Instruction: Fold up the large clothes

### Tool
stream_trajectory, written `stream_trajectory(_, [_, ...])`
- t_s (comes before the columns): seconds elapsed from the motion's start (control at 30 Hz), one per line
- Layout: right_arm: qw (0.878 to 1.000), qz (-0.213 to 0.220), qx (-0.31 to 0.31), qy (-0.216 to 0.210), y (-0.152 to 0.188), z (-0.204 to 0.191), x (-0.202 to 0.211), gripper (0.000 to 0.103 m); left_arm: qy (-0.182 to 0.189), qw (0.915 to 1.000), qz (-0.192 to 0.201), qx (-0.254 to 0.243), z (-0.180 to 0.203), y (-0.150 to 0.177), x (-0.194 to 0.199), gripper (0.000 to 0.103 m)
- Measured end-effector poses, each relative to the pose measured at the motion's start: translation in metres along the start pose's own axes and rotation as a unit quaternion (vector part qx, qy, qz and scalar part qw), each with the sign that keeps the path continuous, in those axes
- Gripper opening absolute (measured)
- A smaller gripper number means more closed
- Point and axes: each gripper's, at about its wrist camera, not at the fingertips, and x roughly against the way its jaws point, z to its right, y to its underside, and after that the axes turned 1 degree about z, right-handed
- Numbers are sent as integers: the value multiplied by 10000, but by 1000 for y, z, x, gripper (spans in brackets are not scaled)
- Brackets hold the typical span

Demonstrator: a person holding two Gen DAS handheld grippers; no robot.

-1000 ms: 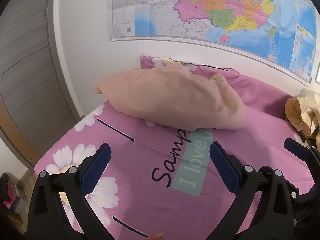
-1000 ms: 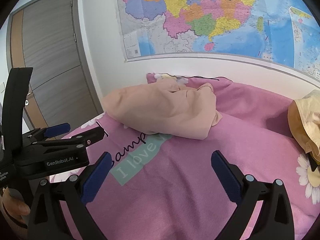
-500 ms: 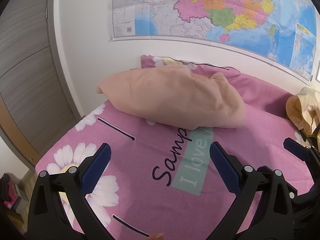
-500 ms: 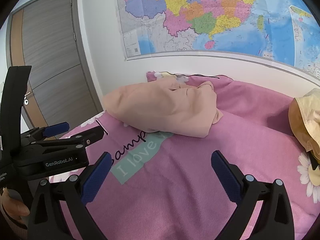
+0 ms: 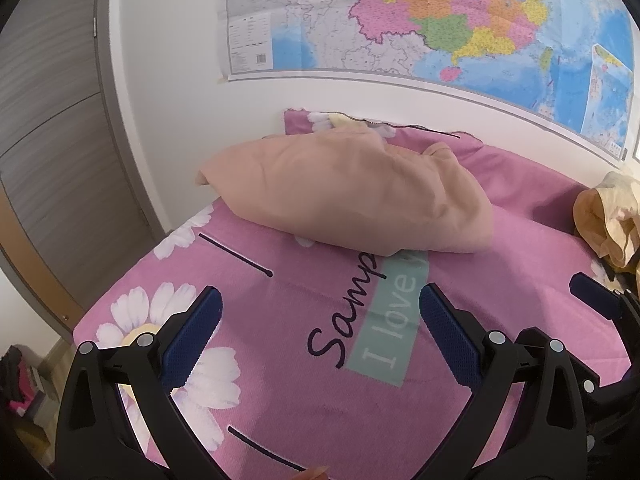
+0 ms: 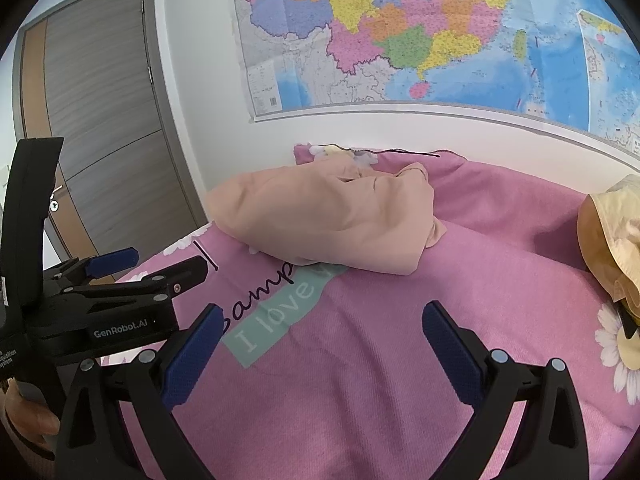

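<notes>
A peach-coloured garment (image 5: 352, 196) (image 6: 332, 220) lies bunched in a heap at the far side of the pink bed, partly over the printed lettering. My left gripper (image 5: 320, 312) hovers open above the bedspread, well short of the heap, with nothing between its blue pads. My right gripper (image 6: 320, 328) is open too and holds nothing, a similar distance from the garment. The left gripper's black body (image 6: 100, 304) shows at the left of the right wrist view, with a person's hand (image 6: 24, 412) under it.
A crumpled yellow garment (image 5: 608, 216) (image 6: 612, 236) sits at the bed's right edge. The pink flowered bedspread (image 5: 280, 320) has a bare stretch in front of the heap. A map (image 5: 400, 20) hangs on the white wall behind; a grey door (image 6: 104, 120) stands left.
Both views have crept slightly forward and down towards the bed; the peach heap sits a touch lower in frame. Both grippers stay open and nothing has been picked up.
</notes>
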Motion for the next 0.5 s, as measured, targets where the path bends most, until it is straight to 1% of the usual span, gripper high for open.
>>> stream_trajectory(0.5, [10000, 19, 25, 33, 1, -2, 2, 97, -4, 10000, -8, 16, -4, 0, 0, 98])
